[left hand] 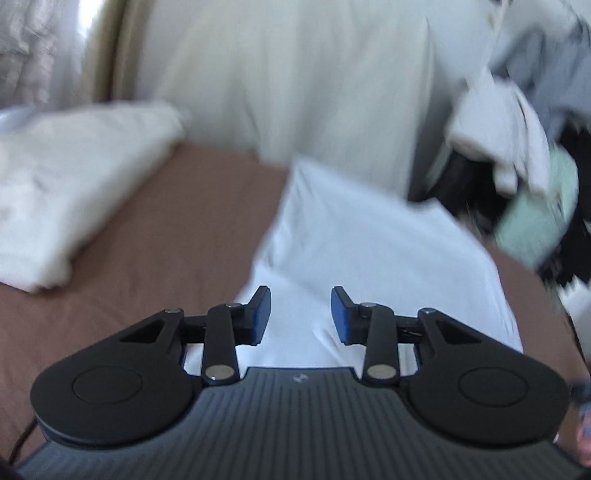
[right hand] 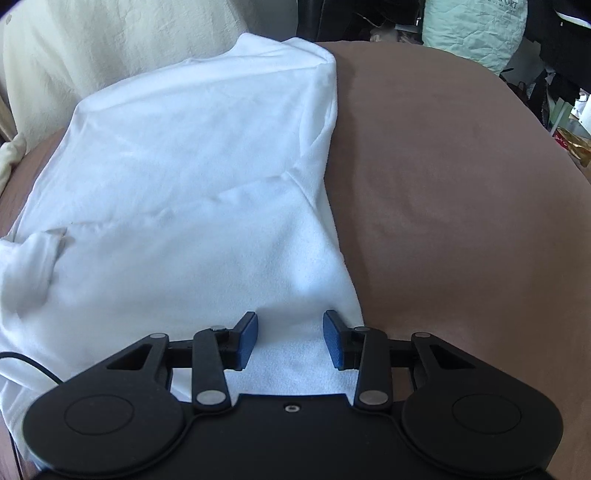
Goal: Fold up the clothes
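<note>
The white shirt [right hand: 192, 177] lay spread on the brown bedcover [right hand: 461, 192], its right side apparently folded in; my right gripper [right hand: 290, 341] hovered at its near edge, fingers apart and holding nothing; my left gripper [left hand: 300, 314] was likewise parted over the cloth; I judged a fold mid-way, needing both near corners pinched.

A brown bed sheet [right hand: 461, 192] covers the bed — a cream curtain [left hand: 295, 74] hangs behind, and a pale green bag [right hand: 476, 29] sits nearby.
</note>
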